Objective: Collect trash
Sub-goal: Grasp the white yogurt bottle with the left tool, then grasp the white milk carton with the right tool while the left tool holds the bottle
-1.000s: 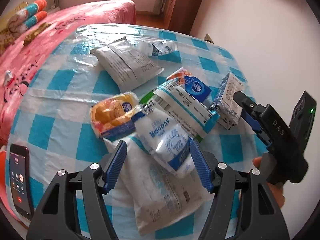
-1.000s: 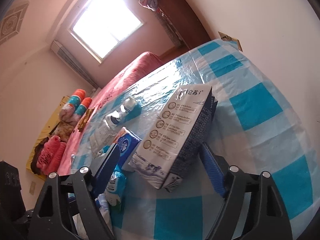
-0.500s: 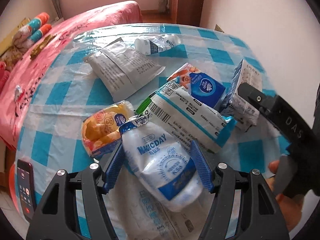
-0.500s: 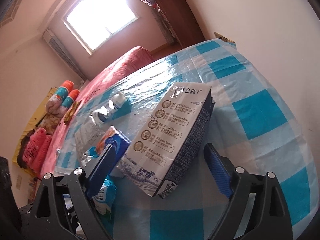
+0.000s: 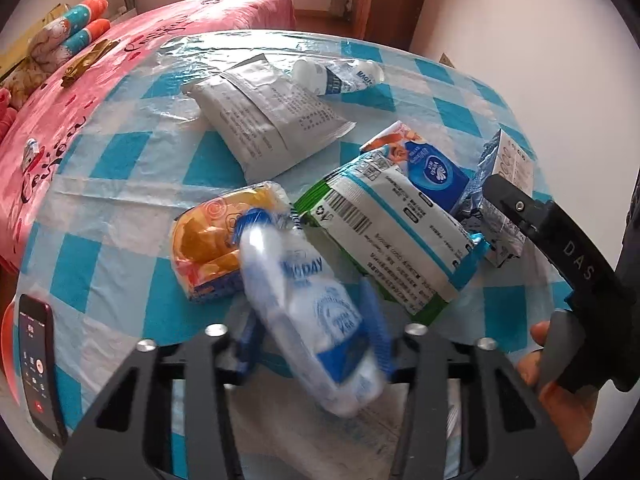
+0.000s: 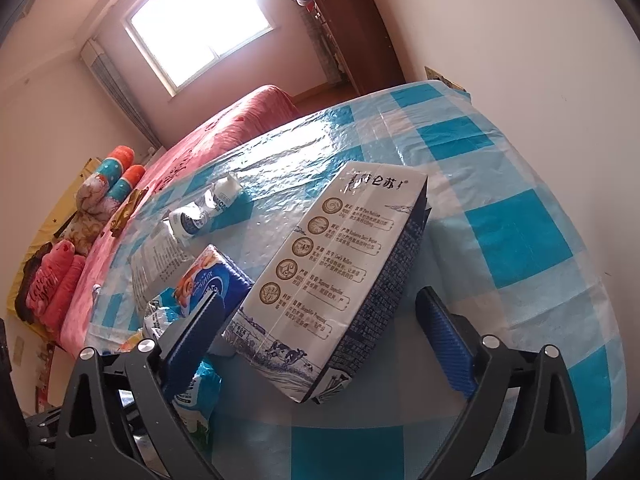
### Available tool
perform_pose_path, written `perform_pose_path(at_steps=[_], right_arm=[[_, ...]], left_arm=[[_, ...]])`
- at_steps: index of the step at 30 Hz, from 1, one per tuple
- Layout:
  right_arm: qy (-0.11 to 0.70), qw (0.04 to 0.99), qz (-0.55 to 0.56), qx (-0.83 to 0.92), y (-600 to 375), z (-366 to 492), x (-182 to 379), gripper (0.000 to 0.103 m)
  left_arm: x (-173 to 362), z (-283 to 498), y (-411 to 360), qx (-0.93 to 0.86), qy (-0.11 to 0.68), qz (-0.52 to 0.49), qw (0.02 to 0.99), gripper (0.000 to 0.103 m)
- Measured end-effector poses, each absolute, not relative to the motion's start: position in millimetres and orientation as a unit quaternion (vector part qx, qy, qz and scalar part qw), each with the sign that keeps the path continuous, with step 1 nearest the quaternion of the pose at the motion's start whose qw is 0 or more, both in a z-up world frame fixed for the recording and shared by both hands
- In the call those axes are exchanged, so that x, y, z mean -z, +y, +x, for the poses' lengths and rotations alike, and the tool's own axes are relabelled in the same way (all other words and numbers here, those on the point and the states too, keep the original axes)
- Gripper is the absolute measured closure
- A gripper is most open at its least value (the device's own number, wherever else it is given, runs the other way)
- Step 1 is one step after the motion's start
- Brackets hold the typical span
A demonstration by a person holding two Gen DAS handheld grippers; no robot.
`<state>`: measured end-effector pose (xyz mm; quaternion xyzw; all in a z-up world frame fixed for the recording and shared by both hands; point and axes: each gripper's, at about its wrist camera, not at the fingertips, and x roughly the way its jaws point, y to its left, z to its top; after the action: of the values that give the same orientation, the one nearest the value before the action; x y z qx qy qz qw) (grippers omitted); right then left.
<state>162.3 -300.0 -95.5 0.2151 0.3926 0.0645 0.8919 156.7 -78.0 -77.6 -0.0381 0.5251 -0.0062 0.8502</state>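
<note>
**Left gripper closes on milk pouch as right lines up carton**

The left gripper point(image 5: 312, 344) has drawn its blue fingers in against the soft white-and-blue plastic milk pouch point(image 5: 316, 316), where half a second ago they stood wide on either side of it. The pouch now shows blurred and tilted between the pads, its lower end over the white printed plastic bag point(image 5: 312, 436) beneath, which suggests it is being squeezed and perhaps just starting to lift; whether it has fully left the surface cannot be told. The right gripper point(image 6: 320, 332) remains wide open, its fingers straddling the white-and-navy paper milk carton point(image 6: 336, 280), which lies tilted on the blue-and-white checked plastic tablecloth point(image 6: 520, 232) with neither pad touching it.

Around the held pouch the rest of the litter lies where it was: an orange-and-yellow snack wrapper point(image 5: 216, 240) just beside it, a long white, teal and green packet point(image 5: 396, 236) leaning over a blue-and-white tissue pack point(image 5: 424, 164), a grey-white flat sachet point(image 5: 264, 120) further back and a crumpled white-and-blue bottle point(image 5: 340, 76) near the far edge. A black smartphone point(image 5: 38, 364) with a lit call screen lies at the near left edge of the cloth.

The first piece appears secured; most of the collecting is still ahead. No bin or bag for the trash is in view.
</note>
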Motion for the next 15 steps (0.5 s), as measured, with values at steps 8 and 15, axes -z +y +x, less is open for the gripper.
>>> perform_pose_path(at_steps=[8,15], right_arm=[[0.387,0.89,0.231,-0.064,-307.2,161.3,96.6,0.023],[0.385,0.888,0.241,-0.075,-310.4,161.2,96.9,0.03]], left_arm=[[75.9,152.1,-63.3,0.029,0.517,-0.07,0.852,0.076],[73.6,143.0,-53.5,0.055,0.509,-0.083,0.855,0.078]])
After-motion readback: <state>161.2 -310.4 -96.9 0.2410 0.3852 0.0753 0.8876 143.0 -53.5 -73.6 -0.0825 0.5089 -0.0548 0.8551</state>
